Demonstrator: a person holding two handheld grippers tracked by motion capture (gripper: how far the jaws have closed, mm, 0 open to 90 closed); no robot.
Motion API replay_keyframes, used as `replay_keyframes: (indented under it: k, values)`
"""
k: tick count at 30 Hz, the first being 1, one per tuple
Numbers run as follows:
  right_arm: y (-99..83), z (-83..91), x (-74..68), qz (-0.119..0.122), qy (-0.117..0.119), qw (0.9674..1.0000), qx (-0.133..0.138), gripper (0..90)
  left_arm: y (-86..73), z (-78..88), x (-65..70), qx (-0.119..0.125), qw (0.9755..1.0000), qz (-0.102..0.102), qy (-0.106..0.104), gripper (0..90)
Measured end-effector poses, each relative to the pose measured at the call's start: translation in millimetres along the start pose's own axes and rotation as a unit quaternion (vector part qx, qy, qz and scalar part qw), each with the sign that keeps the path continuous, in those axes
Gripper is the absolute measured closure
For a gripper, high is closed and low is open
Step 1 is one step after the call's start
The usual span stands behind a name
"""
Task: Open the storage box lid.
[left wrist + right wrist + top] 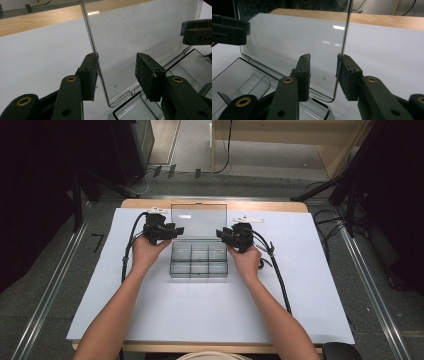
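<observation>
A: Looking over the bench (210, 320), what carries the work?

B: A white sheet (150, 310) on a wooden top, grey floor and dark stands around it. The clear compartment box (198, 261) sits near the far edge, midway between its corners, its lid (198, 220) upright.

A: And the grippers?

B: The left gripper (116, 72) straddles the lid's left edge, jaws released, one pad touching. The right gripper (323, 75) brackets the right edge, jaws apart, one pad just beside it.

A: Room for moving?

B: Bare sheet toward the near edge and both sides.
</observation>
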State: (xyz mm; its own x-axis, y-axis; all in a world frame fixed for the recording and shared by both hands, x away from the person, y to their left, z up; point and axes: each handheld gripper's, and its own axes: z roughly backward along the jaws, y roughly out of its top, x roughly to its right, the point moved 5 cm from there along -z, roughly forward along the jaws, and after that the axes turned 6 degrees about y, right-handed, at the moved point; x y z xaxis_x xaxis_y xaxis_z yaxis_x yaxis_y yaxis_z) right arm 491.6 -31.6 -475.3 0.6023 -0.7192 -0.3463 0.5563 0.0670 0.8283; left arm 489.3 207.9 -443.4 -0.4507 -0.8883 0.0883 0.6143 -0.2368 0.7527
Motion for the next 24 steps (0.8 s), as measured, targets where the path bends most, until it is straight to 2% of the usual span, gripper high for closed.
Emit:
replay_keyframes:
  k: [8,9,10,11,19,24]
  values:
    - [-2.0,-2.2,2.0,-0.01,0.006,0.9999,-0.005,62.0,-3.1,-6.3,0.1,-0.012,0.9999,0.001,0.007,52.1]
    - [-2.6,-2.9,3.1,-0.022,0.015,0.9996,-0.007,62.0,-3.9,-7.8,-0.1,-0.016,0.9999,0.002,0.007,51.2]
    - [-2.6,-2.9,3.1,-0.022,0.015,0.9996,-0.007,62.0,-3.9,-7.8,-0.1,-0.016,0.9999,0.002,0.007,50.9]
    - [-3.0,-3.3,4.1,-0.029,0.019,0.9994,-0.008,61.7,-4.6,-9.2,-0.5,-0.018,0.9998,0.005,0.007,50.7]
    - [-4.1,-5.9,4.1,-0.039,0.016,0.9991,-0.004,59.4,-6.3,-11.9,-1.1,-0.026,0.9995,0.015,0.005,49.6]
    - [-6.9,-9.9,4.4,-0.058,0.021,0.9981,-0.002,56.7,-8.2,-14.4,-3.1,-0.034,0.9991,0.024,-0.002,48.2]
